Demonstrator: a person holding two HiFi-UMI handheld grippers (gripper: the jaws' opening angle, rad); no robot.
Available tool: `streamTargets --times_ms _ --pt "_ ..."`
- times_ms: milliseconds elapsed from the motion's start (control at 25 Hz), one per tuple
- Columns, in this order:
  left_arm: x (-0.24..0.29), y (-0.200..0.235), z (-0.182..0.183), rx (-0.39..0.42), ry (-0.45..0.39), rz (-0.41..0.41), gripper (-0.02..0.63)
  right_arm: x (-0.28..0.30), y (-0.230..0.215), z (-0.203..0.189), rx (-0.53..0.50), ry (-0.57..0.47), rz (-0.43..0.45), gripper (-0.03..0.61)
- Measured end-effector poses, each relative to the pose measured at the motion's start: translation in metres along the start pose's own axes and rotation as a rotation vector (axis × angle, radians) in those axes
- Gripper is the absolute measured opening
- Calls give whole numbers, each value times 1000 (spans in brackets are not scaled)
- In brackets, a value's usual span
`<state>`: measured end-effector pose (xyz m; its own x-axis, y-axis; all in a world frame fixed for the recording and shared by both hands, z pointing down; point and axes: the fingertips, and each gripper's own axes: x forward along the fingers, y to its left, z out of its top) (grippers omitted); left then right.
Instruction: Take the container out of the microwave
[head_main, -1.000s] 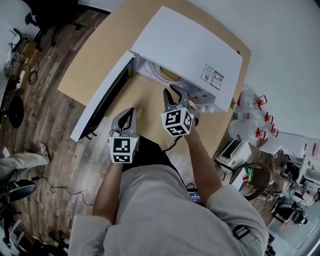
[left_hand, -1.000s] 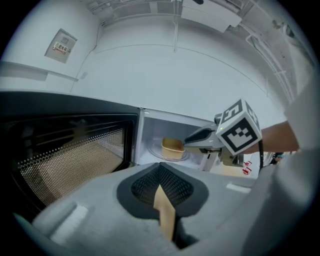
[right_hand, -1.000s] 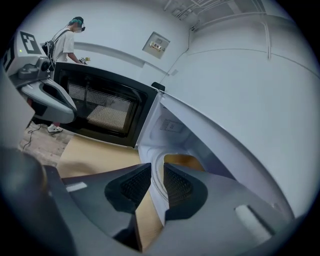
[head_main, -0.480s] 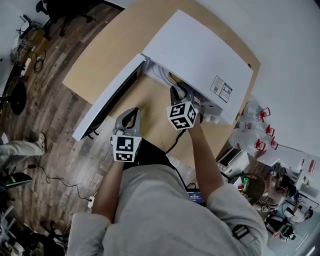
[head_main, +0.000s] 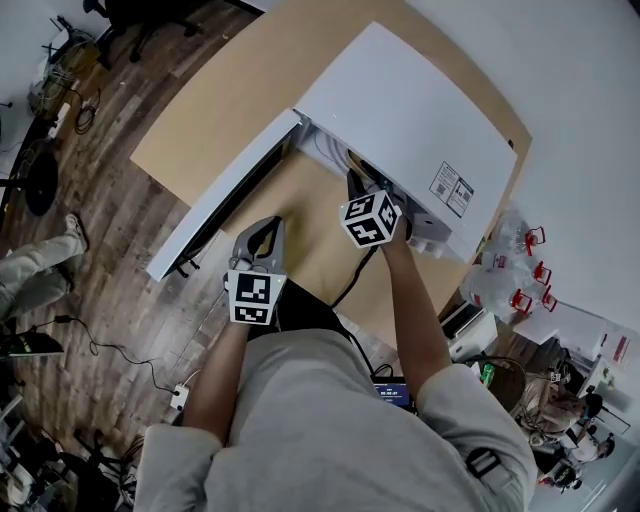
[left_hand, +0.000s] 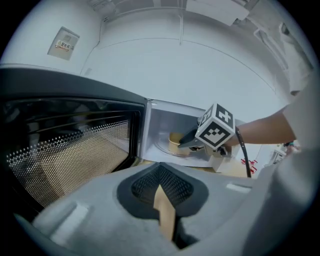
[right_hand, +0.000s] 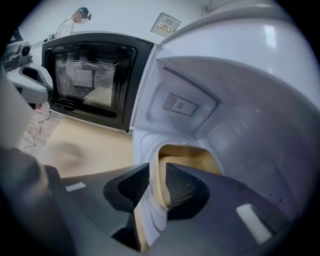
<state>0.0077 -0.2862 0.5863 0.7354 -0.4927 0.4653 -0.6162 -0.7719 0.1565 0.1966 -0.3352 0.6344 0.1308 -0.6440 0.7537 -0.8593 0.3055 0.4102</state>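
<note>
1. The right hand-held gripper (right_hand: 157, 176) is reaching into the open cavity and gripping the near wall of the tan container (right_hand: 189, 156). One jaw is sitting inside the rim and the other outside, with the wall pinched between the pads.
2. The container is sitting low inside the microwave (head_main: 410, 110), close to the front opening. In the left gripper view it is showing at 12 o'clock, just behind the right hand-held gripper's marker cube (left_hand: 216, 131).
3. The left hand-held gripper (head_main: 266, 226) is hovering outside the cavity over the table (head_main: 215, 110), at 7 o'clock of the right one in the head view. Its jaws are drawn together and holding nothing; only a thin wedge of tan table is showing between them.
4. The microwave, white-bodied, is standing on the table at 12 to 1 o'clock of both hand-held grippers. A label is showing on its top near the right edge.
5. The door (head_main: 225, 195) is standing swung fully open, running toward 8 o'clock past the table edge. Its dark perforated window (left_hand: 65, 145) is filling the 9 o'clock side of the left gripper view.
6. A wooden floor (head_main: 90, 250) is lying beyond the table at 9 o'clock.
</note>
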Motion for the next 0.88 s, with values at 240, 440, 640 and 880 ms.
streamTargets --times_ms 240,440,640,880 --pt "0 -1 -2 0 9 5 2 12 2 -4 -25 42 36 120" --pt "1 0 -3 -4 10 10 2 20 2 -6 -38 72 52 120" --pt "1 2 -4 -9 9 15 2 26 2 -6 -63 100 70 117" --pt "-1 2 -3 -12 8 18 2 28 4 -11 -115 171 92 92"
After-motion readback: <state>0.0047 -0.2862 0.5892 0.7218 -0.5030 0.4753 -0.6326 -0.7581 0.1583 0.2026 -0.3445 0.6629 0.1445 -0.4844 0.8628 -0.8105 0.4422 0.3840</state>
